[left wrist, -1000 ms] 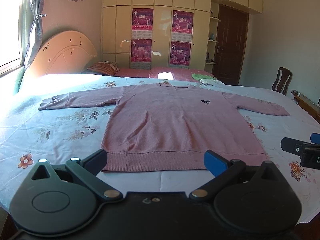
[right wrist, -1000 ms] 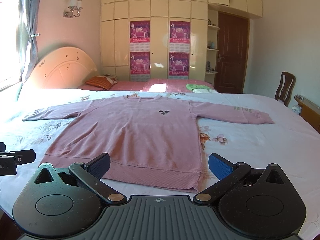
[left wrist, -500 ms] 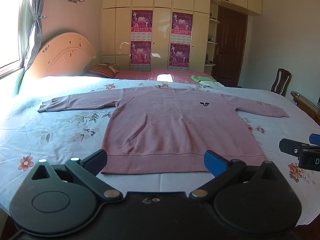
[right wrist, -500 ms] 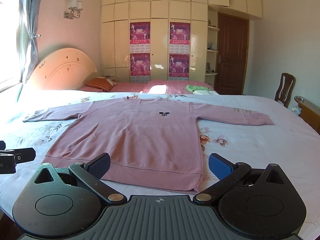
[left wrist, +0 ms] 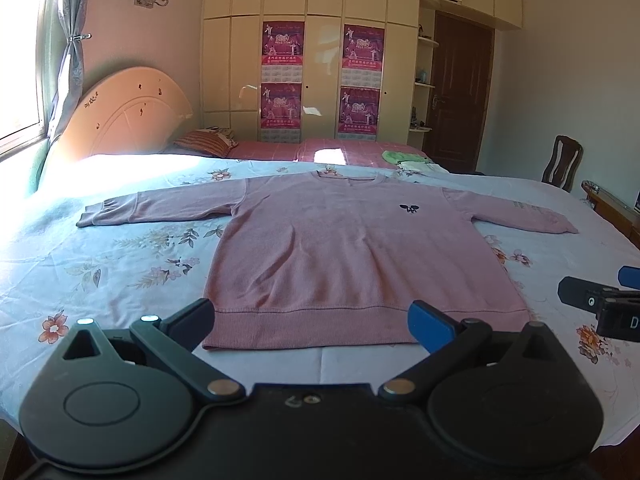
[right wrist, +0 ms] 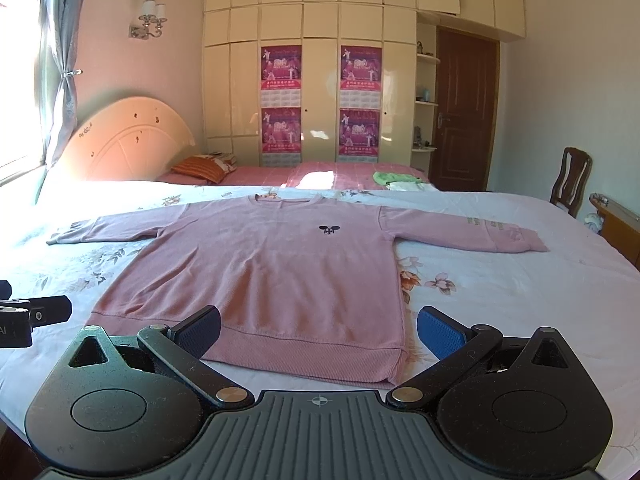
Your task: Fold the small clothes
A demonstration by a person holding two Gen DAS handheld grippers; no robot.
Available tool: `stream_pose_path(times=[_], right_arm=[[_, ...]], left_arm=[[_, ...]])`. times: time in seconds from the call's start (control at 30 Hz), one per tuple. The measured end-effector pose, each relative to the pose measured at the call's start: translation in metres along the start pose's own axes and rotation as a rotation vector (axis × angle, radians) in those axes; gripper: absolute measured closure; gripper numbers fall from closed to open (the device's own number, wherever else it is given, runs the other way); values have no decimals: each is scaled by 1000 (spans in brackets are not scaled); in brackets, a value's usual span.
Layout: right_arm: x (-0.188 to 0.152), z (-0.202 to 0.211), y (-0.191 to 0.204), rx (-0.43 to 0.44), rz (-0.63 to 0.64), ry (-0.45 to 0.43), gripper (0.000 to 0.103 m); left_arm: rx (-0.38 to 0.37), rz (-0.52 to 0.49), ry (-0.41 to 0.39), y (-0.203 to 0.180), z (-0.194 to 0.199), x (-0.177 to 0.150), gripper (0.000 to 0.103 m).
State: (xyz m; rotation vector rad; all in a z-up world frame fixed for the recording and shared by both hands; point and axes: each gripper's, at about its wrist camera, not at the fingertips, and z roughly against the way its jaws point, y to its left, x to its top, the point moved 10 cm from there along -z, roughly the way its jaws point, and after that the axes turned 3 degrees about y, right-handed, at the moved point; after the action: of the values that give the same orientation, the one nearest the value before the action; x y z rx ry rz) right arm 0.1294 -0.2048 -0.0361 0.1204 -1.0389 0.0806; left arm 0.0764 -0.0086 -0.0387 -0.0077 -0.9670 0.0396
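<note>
A pink long-sleeved sweater (left wrist: 352, 248) lies flat on the bed, front up, both sleeves spread sideways, hem nearest me. It also shows in the right wrist view (right wrist: 272, 276). My left gripper (left wrist: 312, 320) is open and empty, hovering just before the hem, its jaws wide apart. My right gripper (right wrist: 318, 330) is open and empty near the hem's right part. The right gripper's tip shows at the right edge of the left wrist view (left wrist: 600, 304); the left gripper's tip shows at the left edge of the right wrist view (right wrist: 32, 316).
The bed has a pale floral sheet (left wrist: 120, 264) and a curved headboard (left wrist: 124, 116) at the left. A second bed with a pink cover (left wrist: 340, 152) stands behind. A wooden chair (left wrist: 562, 162) and a dark door (left wrist: 460, 88) are at the right.
Both views have tilted down slightly and the sweater sits a little lower in frame. The grippers stay open and the sweater has not moved.
</note>
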Motion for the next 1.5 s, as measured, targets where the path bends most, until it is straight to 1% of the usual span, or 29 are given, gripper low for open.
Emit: stream_pose_path(times=[0.63, 0.73, 0.8, 0.87, 0.93, 1.0, 1.13, 1.2, 1.23, 1.27, 1.3, 1.33, 1.37, 1.43, 1.47, 1.5], right_arm=[[-1, -1, -1, 4, 0, 6, 0], [1, 0, -3, 9, -16, -6, 0], [2, 1, -6, -20, -18, -13, 0], [4, 1, -11, -45, -18, -24, 0], [7, 3, -20, -77, -25, -51, 0], [11, 2, -32, -137, -36, -73, 0], [19, -10, -58, -178, -65, -61, 0], [26, -17, -73, -173, -98, -78, 0], [28, -24, -78, -154, -121, -73, 0], [29, -33, -84, -125, -141, -40, 0], [28, -43, -89, -100, -154, 0, 0], [29, -50, -95, -85, -169, 18, 0], [33, -56, -104, -99, -186, 12, 0], [42, -66, -123, -144, -202, -9, 0], [47, -74, -133, -160, -211, -13, 0], [52, -83, -142, -170, -217, -13, 0]], left_arm=[[0, 0, 5, 1, 0, -1, 0], [-2, -3, 8, 1, -1, -2, 0], [-7, -12, 14, 0, -4, -2, 0], [-11, -19, 2, -2, -7, 0, 0], [-34, -6, 3, -6, -13, 4, 0], [-73, 4, -4, -10, -18, 9, 0], [-100, -16, -32, -17, -31, 23, 0], [-123, 8, -45, -18, -40, 34, 0], [-141, 19, -48, -20, -46, 40, 0], [-147, 23, -47, -20, -52, 44, 0], [-148, 29, -43, -21, -60, 49, 0], [-153, 45, -35, -20, -69, 55, 0], [-153, 64, -37, -19, -78, 60, 0], [-120, 72, -23, -15, -97, 68, 0], [-100, 62, 1, -15, -112, 71, 2], [-96, 58, 5, -14, -124, 75, 6]])
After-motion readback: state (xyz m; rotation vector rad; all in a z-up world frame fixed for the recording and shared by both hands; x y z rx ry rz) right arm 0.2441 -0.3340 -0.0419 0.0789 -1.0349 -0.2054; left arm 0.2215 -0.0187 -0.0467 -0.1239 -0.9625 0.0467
